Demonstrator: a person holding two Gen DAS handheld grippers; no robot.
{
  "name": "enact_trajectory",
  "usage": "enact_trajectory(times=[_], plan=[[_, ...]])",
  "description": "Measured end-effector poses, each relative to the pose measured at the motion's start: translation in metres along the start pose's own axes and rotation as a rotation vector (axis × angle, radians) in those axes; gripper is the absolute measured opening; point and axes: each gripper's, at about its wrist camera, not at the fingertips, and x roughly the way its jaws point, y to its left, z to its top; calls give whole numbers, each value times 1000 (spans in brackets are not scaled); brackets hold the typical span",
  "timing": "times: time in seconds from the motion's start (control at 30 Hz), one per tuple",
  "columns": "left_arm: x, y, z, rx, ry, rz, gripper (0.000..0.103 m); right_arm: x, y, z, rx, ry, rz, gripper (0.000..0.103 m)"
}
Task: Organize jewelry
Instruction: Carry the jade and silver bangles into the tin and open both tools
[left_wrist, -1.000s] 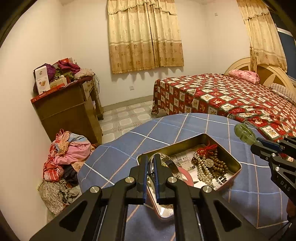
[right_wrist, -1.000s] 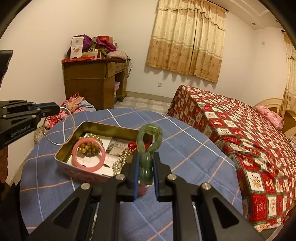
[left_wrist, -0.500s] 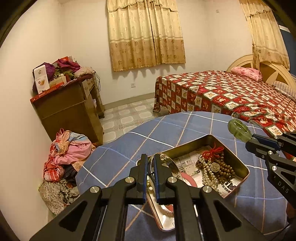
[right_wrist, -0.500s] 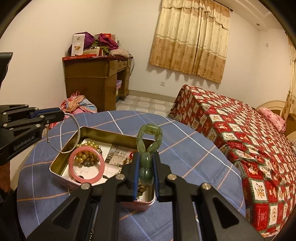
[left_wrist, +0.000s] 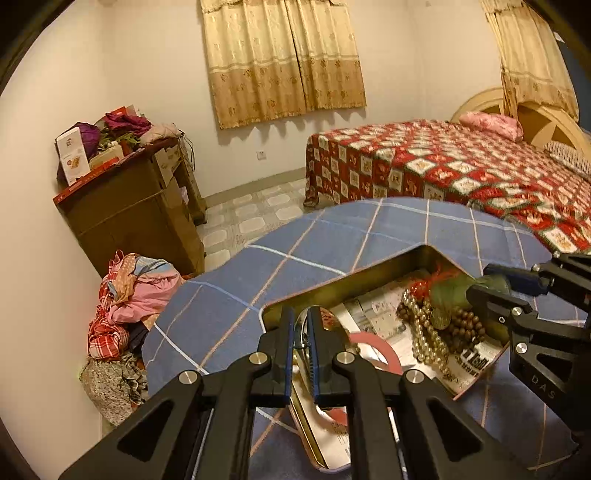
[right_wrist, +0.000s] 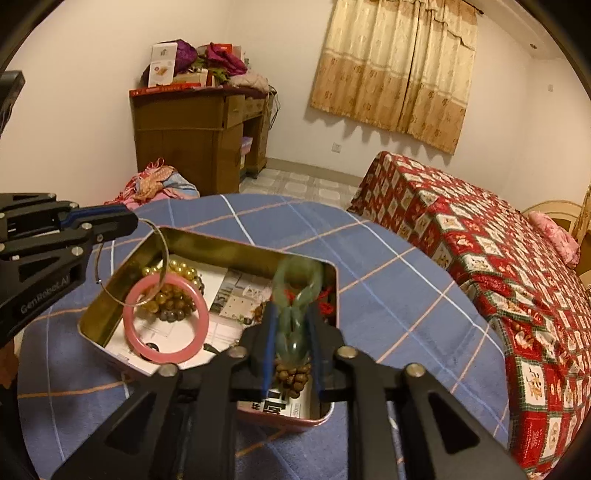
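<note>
An open tin with a gold inside sits on the round table's blue checked cloth. In it lie a pink bangle, amber beads, a pearl strand and brown wooden beads. My right gripper hangs over the tin's near right corner. Its jaws are opening, and a blurred green jade bracelet stands loose between them. My left gripper is shut on a thin silver hoop, which dangles over the tin's left end. The right gripper also shows in the left wrist view.
A bed with a red patterned quilt stands right of the table. A wooden cabinet piled with boxes and clothes is against the far wall. A heap of clothes lies on the tiled floor by it.
Both grippers have come down closer to the tin. The right jaws have parted and the green bracelet has sunk between them. The left gripper still pinches the silver hoop.
</note>
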Motion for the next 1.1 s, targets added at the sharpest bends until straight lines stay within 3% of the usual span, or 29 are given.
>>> enact_trajectory(times=[0.03, 0.07, 0.1, 0.17, 0.23, 0.33, 0.43, 0.67, 1.1], plan=[[-1, -2, -2, 4, 3, 5, 8, 0, -1, -2, 8, 4, -1, 33], [-2, -2, -4, 6, 6, 11, 14, 0, -1, -4, 13, 10, 6, 49], [-4, -3, -6, 4, 6, 17, 20, -1, -1, -6, 18, 13, 13, 51], [-13, -3, -10, -4, -15, 33, 64, -7, 0, -12, 15, 11, -5, 51], [-24, -1, -16, -12, -53, 64, 75, -11, -1, -18, 23, 22, -7, 51], [-39, 0, -29, -18, -54, 62, 75, -24, -2, -28, 48, 25, -13, 52], [-52, -2, -47, -14, -47, 62, 75, -42, -3, -41, 61, 16, -18, 59], [-55, -10, -94, -2, 35, 73, 75, -62, 2, -72, 91, 42, 30, 63], [-35, 5, -111, -57, 110, 114, 75, -52, 24, -85, 26, 110, 109, 64]])
